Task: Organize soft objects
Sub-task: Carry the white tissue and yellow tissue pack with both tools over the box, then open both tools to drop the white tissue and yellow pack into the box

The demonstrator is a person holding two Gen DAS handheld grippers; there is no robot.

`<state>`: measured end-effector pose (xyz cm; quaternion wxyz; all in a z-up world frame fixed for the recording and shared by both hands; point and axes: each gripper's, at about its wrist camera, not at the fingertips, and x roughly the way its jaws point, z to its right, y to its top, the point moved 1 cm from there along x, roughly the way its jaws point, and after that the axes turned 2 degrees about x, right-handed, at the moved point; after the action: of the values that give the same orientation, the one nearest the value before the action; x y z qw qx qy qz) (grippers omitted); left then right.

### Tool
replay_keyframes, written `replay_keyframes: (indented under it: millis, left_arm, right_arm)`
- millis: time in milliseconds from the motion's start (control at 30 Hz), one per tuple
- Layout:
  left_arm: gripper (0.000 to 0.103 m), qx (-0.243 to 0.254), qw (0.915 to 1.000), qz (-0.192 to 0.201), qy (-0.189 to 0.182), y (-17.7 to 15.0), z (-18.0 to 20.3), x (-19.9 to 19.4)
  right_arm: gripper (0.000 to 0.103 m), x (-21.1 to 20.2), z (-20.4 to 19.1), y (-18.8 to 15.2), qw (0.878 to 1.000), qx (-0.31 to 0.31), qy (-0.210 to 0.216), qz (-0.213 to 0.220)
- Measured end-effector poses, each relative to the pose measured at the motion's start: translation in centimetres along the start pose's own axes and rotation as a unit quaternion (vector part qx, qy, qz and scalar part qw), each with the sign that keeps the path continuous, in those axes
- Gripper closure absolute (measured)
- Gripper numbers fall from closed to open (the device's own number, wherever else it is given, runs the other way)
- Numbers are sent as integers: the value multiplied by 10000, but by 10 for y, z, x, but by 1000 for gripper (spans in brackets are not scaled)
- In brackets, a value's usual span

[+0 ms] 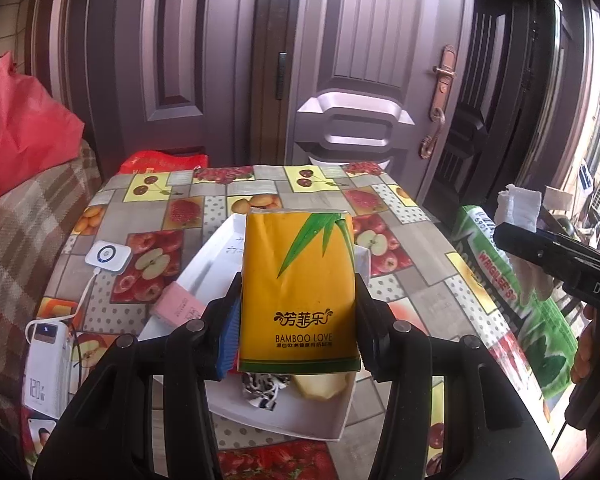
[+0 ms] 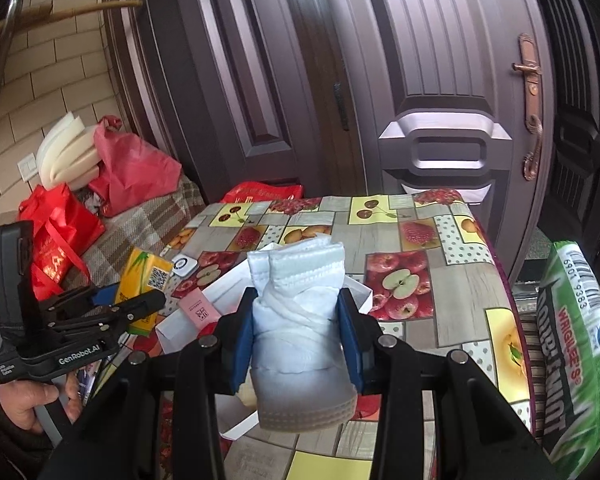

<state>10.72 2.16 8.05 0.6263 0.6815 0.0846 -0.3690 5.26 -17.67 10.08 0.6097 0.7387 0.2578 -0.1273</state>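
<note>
Left wrist: tissue pack between fingertips (clamped)

white box interior mostly hidden, green bag cut off

- The box sat on the counter, near its front.
- The tissue pack hung above the box, clamped in the left claw.
- The folded cloth sat in the right claw, to the right of the tissue pack.
- The power bank lay left of the box; the door stood behind the counter.
</note>
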Motion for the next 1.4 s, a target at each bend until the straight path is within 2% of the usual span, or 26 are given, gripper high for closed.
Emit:
replay_keyframes:
  millis: [233, 567, 700, 900, 1033, 1267, 1333, 1367, 1400]
  left_arm:
    - [55, -294, 9994, -80, 144, -1, -30, 11]
    - [55, -384, 9985, -288, 275, 0, -48, 40]
    - [55, -411, 9977, -472, 270, 6, -57, 66]
    - [55, -649, 9943, -804, 255, 14, -73, 112]
    - [55, -612, 9924, -1012, 331, 12, -73, 139]
    - [54, -588, 9899, -1154, 578, 5, -75, 159]
    - [51, -622, 9900, -1129, 575, 3, -77, 160]
    - [40, -659, 9900, -1137, 506, 2, -77, 161]
    - [30, -701, 9899, -1141, 465, 1, -78, 161]
  right_arm:
    - [65, 23, -9, 5, 9996, -181, -8, -196]
    - [65, 74, -18, 5, 9977, -263, 31, -617]
    - [65, 100, -20, 3, 9959, -156, 148, -877]
    - [65, 142, -10, -1, 9904, 385, 320, -1286]
    - [65, 164, -14, -5, 9885, 332, 266, -1452]
    - [63, 193, -25, -9, 9864, 372, 394, -1550]
    - [63, 198, -27, -9, 9862, 356, 416, -1563]
    - [59, 199, -29, -10, 9862, 331, 429, -1567]
    - [42, 200, -29, -10, 9863, 311, 443, -1558]
